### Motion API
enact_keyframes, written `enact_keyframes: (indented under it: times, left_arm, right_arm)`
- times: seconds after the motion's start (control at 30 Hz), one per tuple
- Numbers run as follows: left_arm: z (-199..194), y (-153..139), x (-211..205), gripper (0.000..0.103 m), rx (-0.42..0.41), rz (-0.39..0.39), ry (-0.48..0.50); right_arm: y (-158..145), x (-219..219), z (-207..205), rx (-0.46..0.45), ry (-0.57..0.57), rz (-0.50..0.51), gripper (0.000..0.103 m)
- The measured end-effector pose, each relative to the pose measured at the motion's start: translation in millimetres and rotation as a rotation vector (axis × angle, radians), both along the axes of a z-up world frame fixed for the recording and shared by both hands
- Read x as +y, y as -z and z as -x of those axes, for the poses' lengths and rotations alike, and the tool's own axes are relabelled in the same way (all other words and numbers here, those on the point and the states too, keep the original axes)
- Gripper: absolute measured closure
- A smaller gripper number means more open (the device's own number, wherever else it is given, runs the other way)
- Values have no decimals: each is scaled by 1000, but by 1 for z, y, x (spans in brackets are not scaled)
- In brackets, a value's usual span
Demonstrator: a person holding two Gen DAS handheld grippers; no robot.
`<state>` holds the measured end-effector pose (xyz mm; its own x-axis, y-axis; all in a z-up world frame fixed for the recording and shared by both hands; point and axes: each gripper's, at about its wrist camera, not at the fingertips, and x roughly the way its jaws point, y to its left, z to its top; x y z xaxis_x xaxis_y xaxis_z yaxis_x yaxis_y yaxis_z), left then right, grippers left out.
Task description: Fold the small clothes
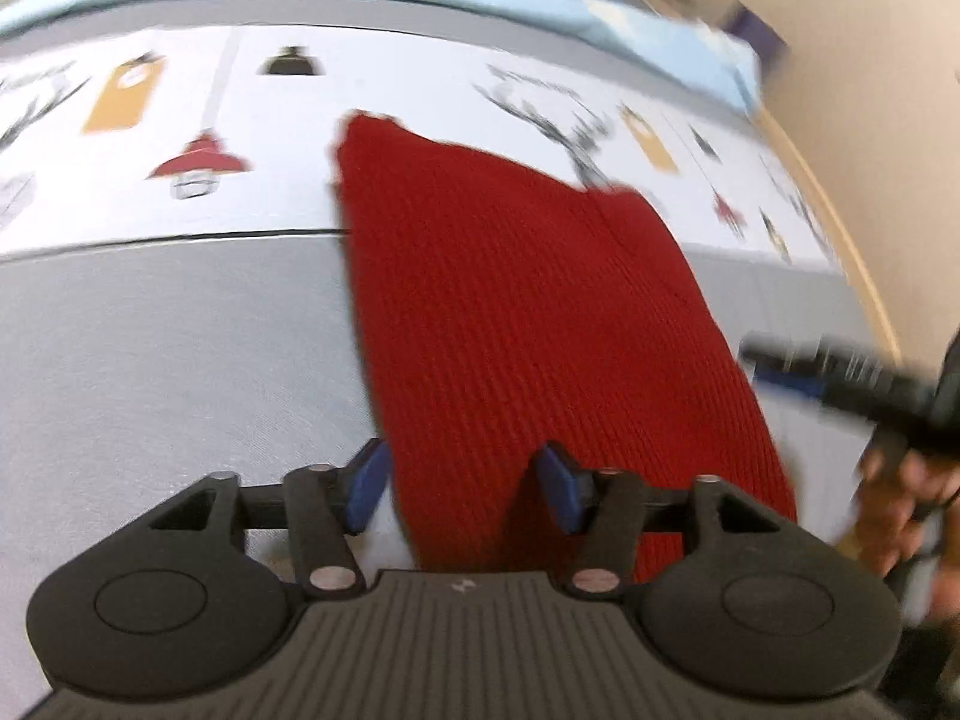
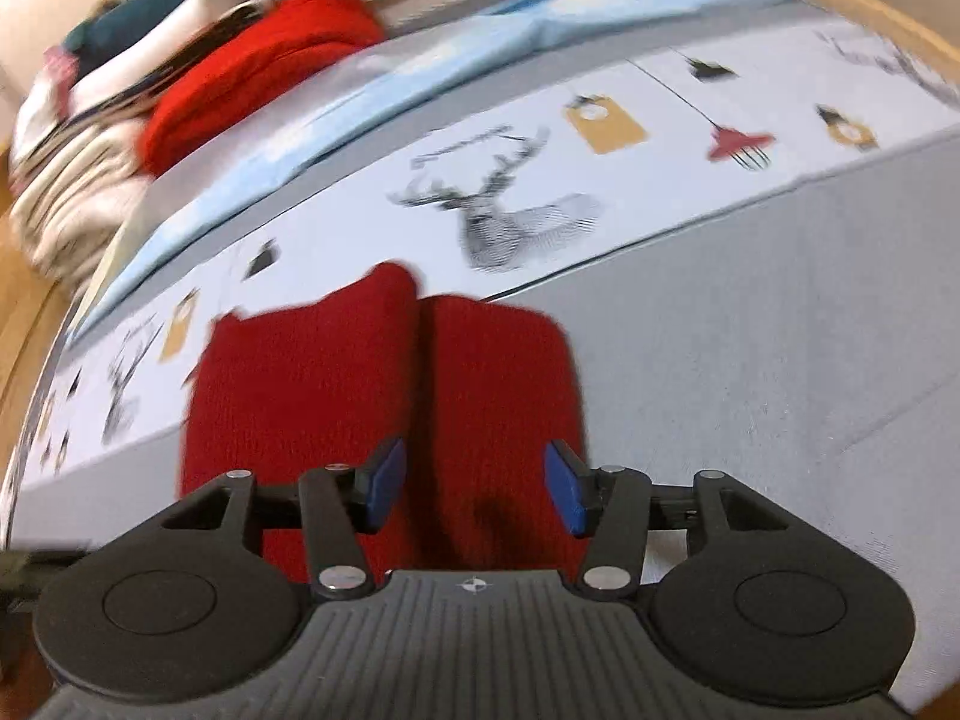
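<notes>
A dark red knitted garment (image 1: 510, 300) lies flat on the bed and runs away from me in the left wrist view. My left gripper (image 1: 465, 486) hovers over its near left edge. It is open, with its blue pads (image 1: 369, 483) apart and cloth lying below them. In the right wrist view the same red garment (image 2: 336, 372) shows a lengthwise crease down its middle. My right gripper (image 2: 475, 489) stands open over the near end, its pads (image 2: 567, 495) clear of the cloth. A hand (image 1: 900, 498) with the blurred right tool shows at the right edge of the left wrist view.
The bedcover (image 2: 750, 330) is grey with a white band of printed deer heads, lamps and tags. A light-blue sheet (image 2: 420, 78) lies behind it. A heap of clothes (image 2: 180, 78), including a bright red one, sits at the far left. A wooden bed frame (image 2: 24, 312) borders the bed.
</notes>
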<state>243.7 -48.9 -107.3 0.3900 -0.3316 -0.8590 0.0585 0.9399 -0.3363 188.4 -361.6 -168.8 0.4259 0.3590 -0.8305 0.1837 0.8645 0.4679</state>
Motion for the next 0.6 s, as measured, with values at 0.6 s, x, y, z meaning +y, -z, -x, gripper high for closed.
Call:
enact_keyframes:
  times: [0.6]
  left_arm:
    - [-69, 79, 20, 11, 167, 368, -231]
  right_arm:
    - [77, -25, -7, 203, 104, -316, 42]
